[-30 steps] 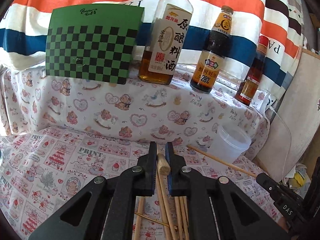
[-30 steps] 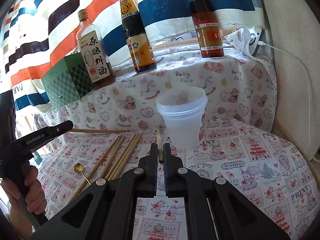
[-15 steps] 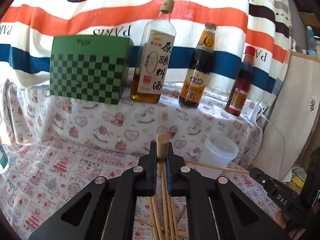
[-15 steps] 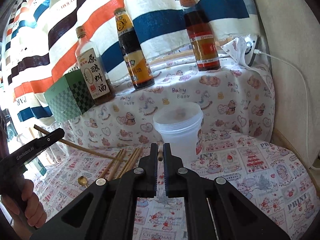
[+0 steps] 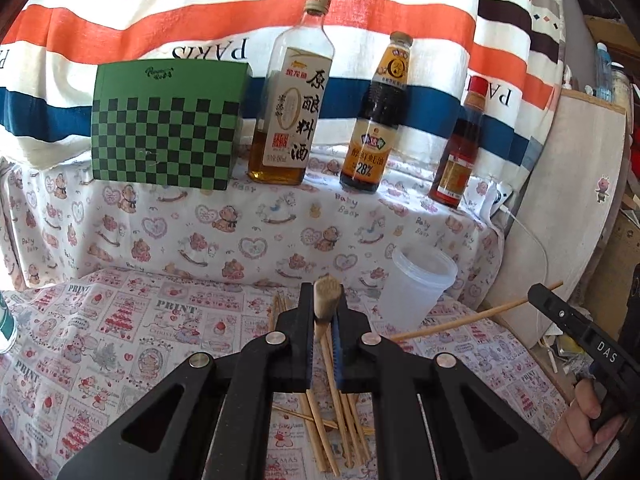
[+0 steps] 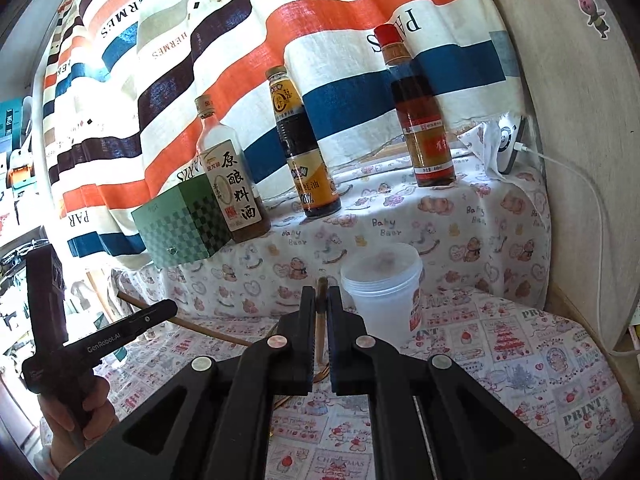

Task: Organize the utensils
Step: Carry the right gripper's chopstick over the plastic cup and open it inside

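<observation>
The translucent cup (image 6: 382, 280) looked empty; three bottles (image 5: 290, 96) stood far on the shelf. Each claw, left gripper (image 5: 322, 312) and right gripper (image 6: 319, 308), clamped a chopstick (image 5: 326, 300) above the patterned tablecloth (image 5: 120, 332).

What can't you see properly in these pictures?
- Left wrist view: the lower ends of the loose chopsticks hide behind the left gripper.
- Right wrist view: the gold utensil is mostly hidden by the right gripper.
- Both views: the plastic cup is cloudy, so its inside is unclear.
</observation>
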